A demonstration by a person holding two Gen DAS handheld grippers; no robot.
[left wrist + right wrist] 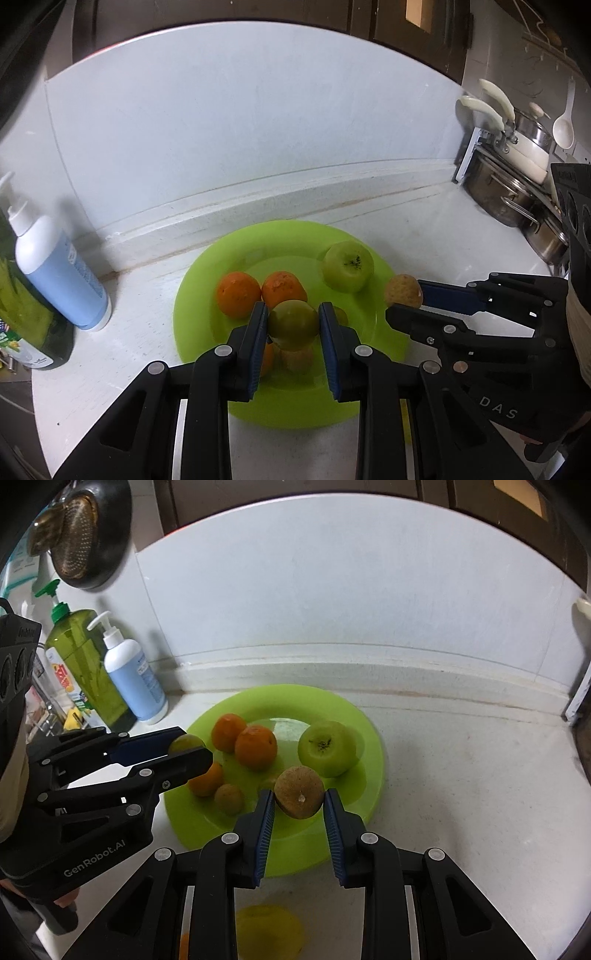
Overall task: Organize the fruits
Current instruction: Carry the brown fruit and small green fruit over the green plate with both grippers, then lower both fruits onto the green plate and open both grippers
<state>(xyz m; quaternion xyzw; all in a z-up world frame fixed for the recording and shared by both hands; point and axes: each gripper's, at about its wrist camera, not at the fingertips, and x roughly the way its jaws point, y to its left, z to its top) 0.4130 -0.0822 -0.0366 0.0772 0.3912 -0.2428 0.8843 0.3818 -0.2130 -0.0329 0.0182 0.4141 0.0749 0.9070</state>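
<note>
Black linkage claws (293, 321) (300, 803), blue ribbed pads, silver rivets, white lettering.

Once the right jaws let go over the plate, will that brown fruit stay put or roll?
The brown fruit looks round, so it will probably roll a little. The green plate seems to dip toward its centre, which should stop it. It may nudge the green apple close behind it.

A white pump bottle (133, 679) with blue contents is standing at far left beside a green bottle (83, 664), a dark strainer (83, 535) is hanging above, and steel pots (517, 192) are sitting stacked at far right.
</note>
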